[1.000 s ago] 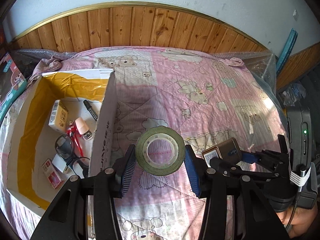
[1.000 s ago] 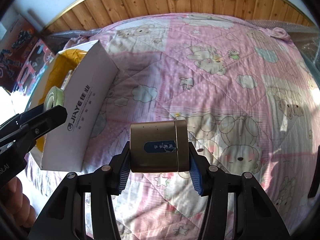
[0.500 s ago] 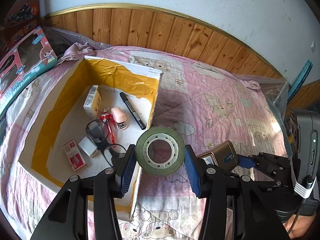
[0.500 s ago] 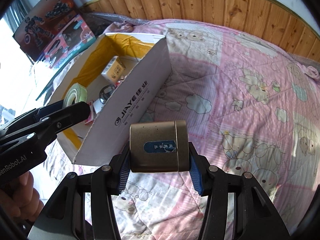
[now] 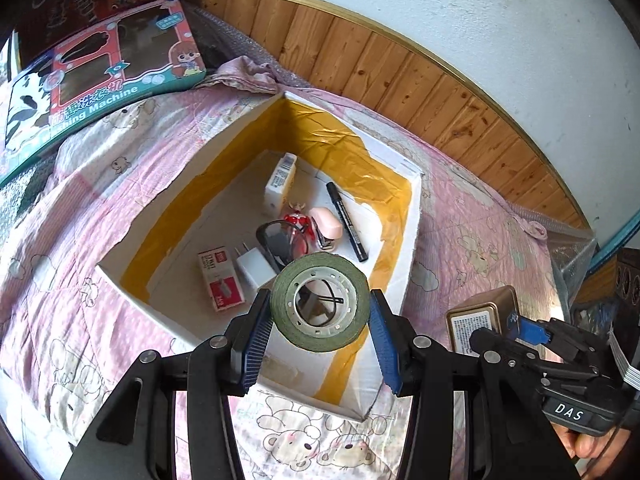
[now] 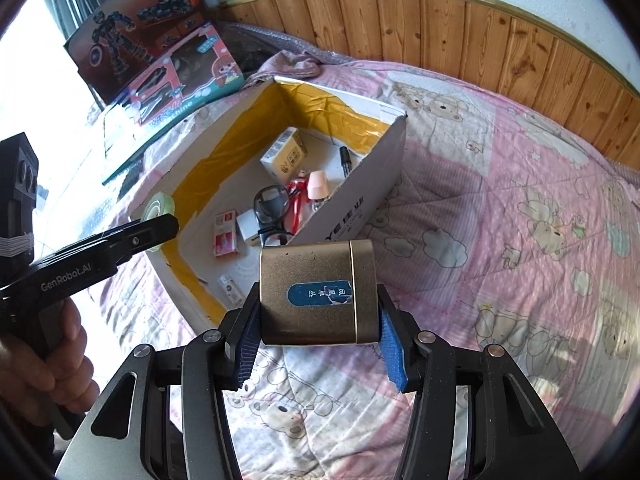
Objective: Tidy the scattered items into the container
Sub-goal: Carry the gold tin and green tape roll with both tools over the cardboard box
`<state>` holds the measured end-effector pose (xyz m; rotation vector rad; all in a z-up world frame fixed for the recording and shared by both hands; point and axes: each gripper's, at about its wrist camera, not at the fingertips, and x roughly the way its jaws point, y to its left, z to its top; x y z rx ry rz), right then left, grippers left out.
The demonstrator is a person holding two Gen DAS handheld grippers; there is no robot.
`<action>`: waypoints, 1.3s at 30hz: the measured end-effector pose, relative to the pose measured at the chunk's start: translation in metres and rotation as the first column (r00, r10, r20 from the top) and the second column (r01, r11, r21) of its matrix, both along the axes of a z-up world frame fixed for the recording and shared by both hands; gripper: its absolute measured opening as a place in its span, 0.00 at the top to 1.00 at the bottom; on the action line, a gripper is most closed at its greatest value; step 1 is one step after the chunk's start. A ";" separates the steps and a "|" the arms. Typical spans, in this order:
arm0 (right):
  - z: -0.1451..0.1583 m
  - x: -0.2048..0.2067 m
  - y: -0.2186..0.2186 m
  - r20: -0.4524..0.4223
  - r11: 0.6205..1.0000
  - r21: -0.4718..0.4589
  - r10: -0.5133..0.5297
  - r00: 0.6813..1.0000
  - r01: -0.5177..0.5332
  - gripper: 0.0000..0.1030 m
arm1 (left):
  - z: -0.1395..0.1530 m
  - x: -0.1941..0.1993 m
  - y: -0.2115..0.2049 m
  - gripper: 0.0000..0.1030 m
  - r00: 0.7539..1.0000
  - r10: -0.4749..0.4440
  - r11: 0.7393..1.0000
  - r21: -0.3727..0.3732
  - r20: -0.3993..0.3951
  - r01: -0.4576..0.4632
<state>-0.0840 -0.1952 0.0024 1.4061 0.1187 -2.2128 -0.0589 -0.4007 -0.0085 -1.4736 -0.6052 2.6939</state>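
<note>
— What are you seeing on the left side?

— I'm looking past a pink toy-washing-machine package lying at the far left of the bed, on a pink quilt printed with bears. The open white cardboard box lined with yellow tape is sitting on that quilt. My left tongs are gripping a dark green roll of tape by its flat sides, holding it in the air above the box's near end.

— And what's lying in the box?

— I'm picking out a small red-and-white carton, a white charger plug, dark glasses, a yellow-and-white pack, a red figure, a pink stapler-like piece and a black marker.

— The right side?

— My right tongs are clamping a gold metal tin with a blue label, lid end pointing right. It's hanging over the quilt just outside the box's near right corner, not over the opening. In the right camera, a hand is gripping the left tool's handle.
</note>
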 end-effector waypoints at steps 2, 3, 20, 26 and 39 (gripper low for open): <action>0.004 -0.001 -0.004 -0.007 1.000 -0.008 0.011 1.000 -0.011 0.47 | 0.001 0.001 -0.012 0.53 1.000 0.030 1.000 0.009 -0.003 -0.030; 0.007 -0.002 -0.007 -0.010 1.000 -0.013 0.018 1.000 -0.018 0.47 | 0.002 0.002 -0.017 0.53 0.999 0.045 0.999 0.012 -0.004 -0.045; 0.012 -0.007 -0.062 -0.023 0.987 -0.075 0.139 0.990 -0.141 0.47 | 0.008 -0.012 -0.060 0.53 0.995 0.098 0.995 0.037 0.004 -0.098; 0.007 -0.001 -0.082 -0.024 0.976 -0.074 0.206 0.978 -0.207 0.47 | 0.009 -0.041 -0.058 0.53 0.997 0.075 0.997 0.035 0.005 -0.076; -0.031 -0.011 -0.104 0.110 0.969 -0.143 0.220 0.969 -0.203 0.47 | -0.016 -0.096 -0.060 0.53 0.997 0.001 1.000 -0.014 0.075 0.000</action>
